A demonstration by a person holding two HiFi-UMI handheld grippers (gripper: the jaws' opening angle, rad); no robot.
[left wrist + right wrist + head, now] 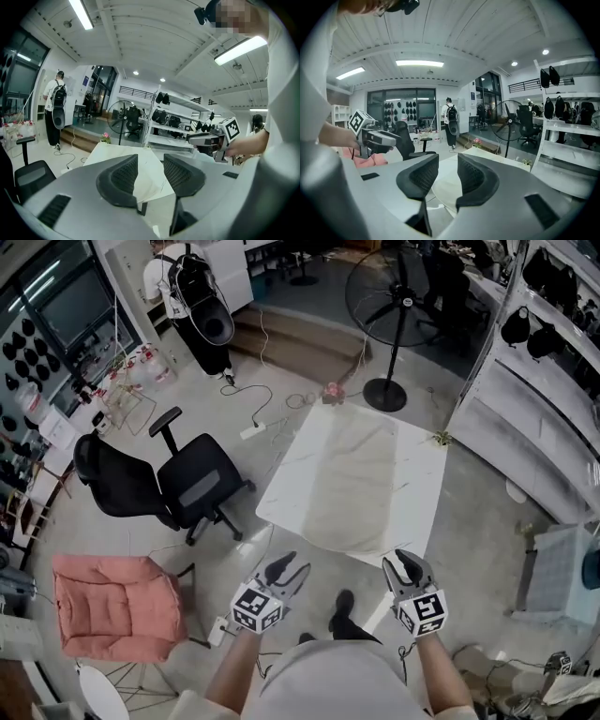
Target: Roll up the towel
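You're holding the left gripper (286,570) and right gripper (405,568) parted and empty, with the towel (352,479) just ahead, readying to pinch its near edge.

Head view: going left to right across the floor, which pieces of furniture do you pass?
pink cushioned chair → black office chair → white table → white shelving
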